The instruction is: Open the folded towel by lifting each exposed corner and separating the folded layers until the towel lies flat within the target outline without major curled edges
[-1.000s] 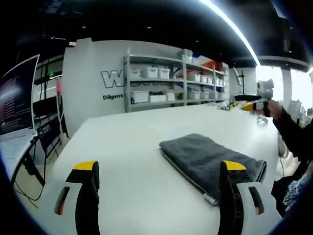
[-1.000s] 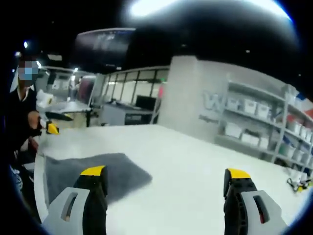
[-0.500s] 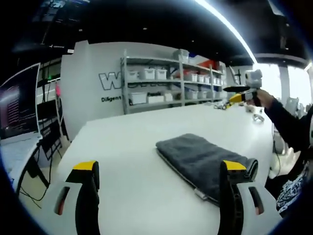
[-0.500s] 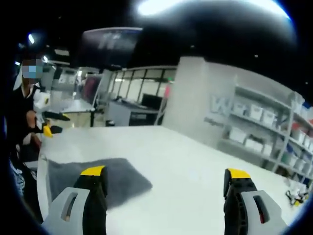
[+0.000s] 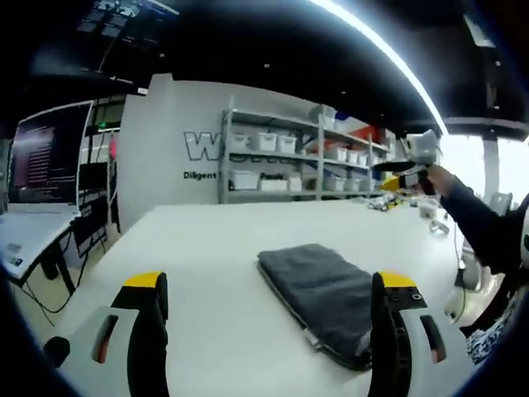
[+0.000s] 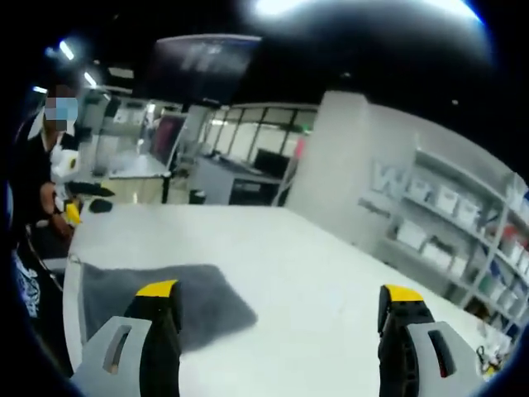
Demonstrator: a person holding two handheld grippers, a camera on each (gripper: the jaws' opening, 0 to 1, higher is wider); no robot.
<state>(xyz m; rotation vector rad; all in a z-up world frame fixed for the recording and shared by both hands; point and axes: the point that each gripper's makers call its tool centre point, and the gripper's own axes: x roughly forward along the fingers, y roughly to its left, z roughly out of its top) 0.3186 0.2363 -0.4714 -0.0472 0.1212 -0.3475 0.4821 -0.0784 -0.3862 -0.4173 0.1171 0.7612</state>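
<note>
The folded grey towel [image 5: 318, 289] lies on the white table [image 5: 207, 273]; the left gripper [image 5: 269, 285] and right gripper [image 6: 281, 294] both hang above it, jaws spread wide

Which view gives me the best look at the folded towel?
The left gripper view: the grey towel lies whole, its stacked edge facing us. In the right gripper view, the towel is partly hidden behind a tong.

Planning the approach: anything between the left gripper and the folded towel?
Nothing: in the left gripper view only bare white table lies between the open left gripper and the folded grey towel.
</note>
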